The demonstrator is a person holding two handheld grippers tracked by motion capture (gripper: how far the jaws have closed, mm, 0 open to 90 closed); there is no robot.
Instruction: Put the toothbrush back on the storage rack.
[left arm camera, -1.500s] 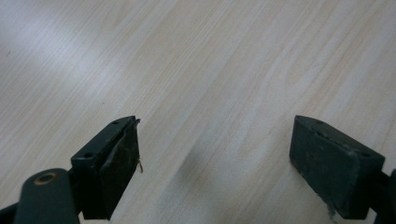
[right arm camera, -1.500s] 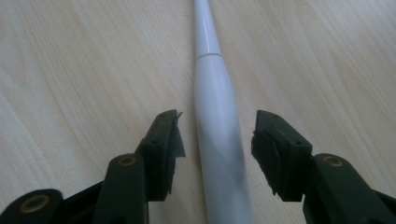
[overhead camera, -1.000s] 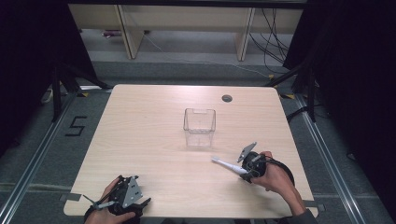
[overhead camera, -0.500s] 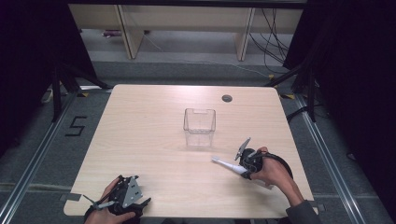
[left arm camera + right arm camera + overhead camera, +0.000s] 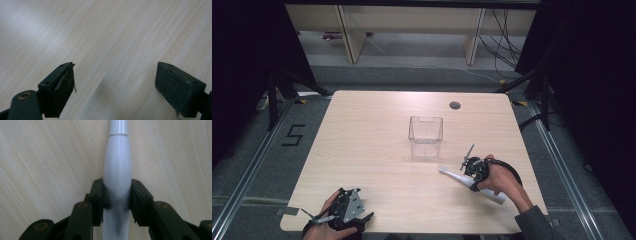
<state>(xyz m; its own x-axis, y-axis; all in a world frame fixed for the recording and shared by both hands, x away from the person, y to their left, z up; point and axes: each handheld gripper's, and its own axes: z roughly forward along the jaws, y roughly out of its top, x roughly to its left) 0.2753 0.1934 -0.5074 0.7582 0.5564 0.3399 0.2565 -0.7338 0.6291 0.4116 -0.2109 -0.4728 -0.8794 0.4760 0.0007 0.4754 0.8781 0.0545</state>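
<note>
A white electric toothbrush [image 5: 455,176] lies flat on the wooden table [image 5: 372,145], right of centre and near the front. My right gripper [image 5: 473,183] comes down on it from above, held by a hand. In the right gripper view the pads [image 5: 100,195] press on both sides of the toothbrush's thick white body [image 5: 117,165], so my right gripper [image 5: 117,195] is shut on it. My left gripper [image 5: 354,212] rests at the table's front left corner in the other hand. Its jaws stand wide apart over bare wood, so the left gripper [image 5: 115,85] is open.
A clear square plastic container [image 5: 425,136] stands upright at the table's centre, just beyond the toothbrush's thin end. A small round cable hole [image 5: 455,105] sits near the far edge. Shelving and cables lie behind the table.
The right hand has shifted slightly over the toothbrush. The toothbrush, the container and the left gripper have stayed where they were.
</note>
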